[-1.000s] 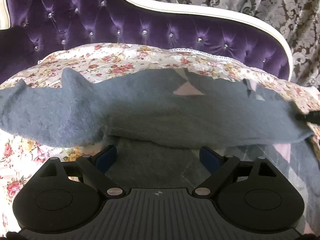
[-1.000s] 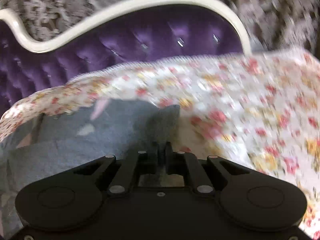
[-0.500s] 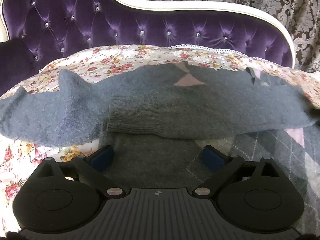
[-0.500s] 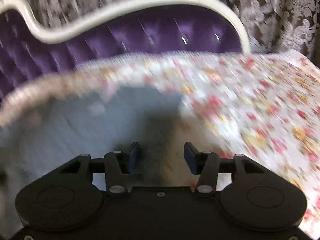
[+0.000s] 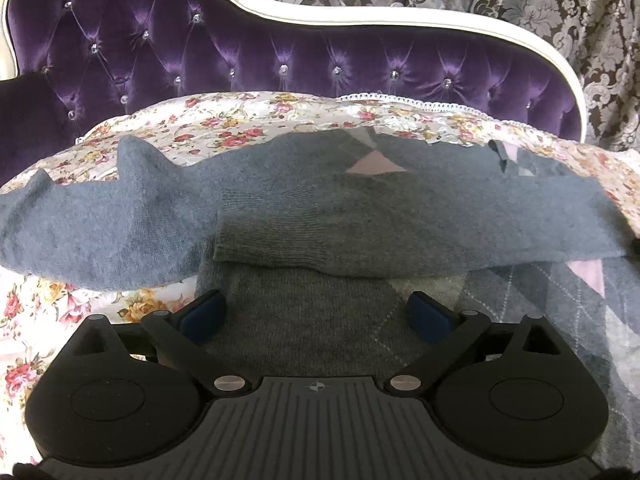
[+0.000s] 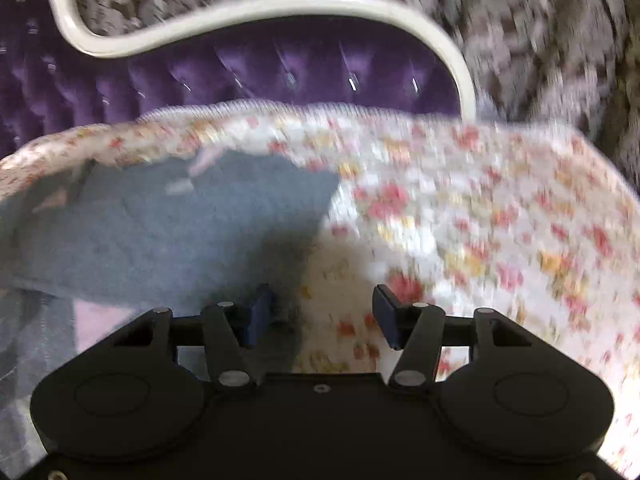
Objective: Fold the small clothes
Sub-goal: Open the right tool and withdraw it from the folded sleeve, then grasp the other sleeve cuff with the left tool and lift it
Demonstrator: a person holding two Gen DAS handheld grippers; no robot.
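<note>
A grey-blue knitted sweater [image 5: 304,216] with pink argyle diamonds lies spread on a floral bedspread [image 5: 224,120]. One sleeve is folded across its body, ribbed cuff toward the left. My left gripper [image 5: 316,316] hovers wide open over the sweater's lower part, nothing between its pads. In the blurred right wrist view, the sweater [image 6: 172,232] lies to the left on the bedspread [image 6: 480,220]. My right gripper [image 6: 322,316] is opening at the sweater's right edge, and only bedspread shows between its jaws.
A purple tufted headboard [image 5: 280,52] with a white curved frame [image 5: 360,24] rises behind the bed. Patterned grey curtains [image 5: 540,4] hang behind it. Bare bedspread stretches to the right of the sweater in the right wrist view.
The right gripper let go of the sweater's edge, opened, and drew away to the right. The sleeve now lies flat across the body. The left gripper spread slightly wider and barely moved.
</note>
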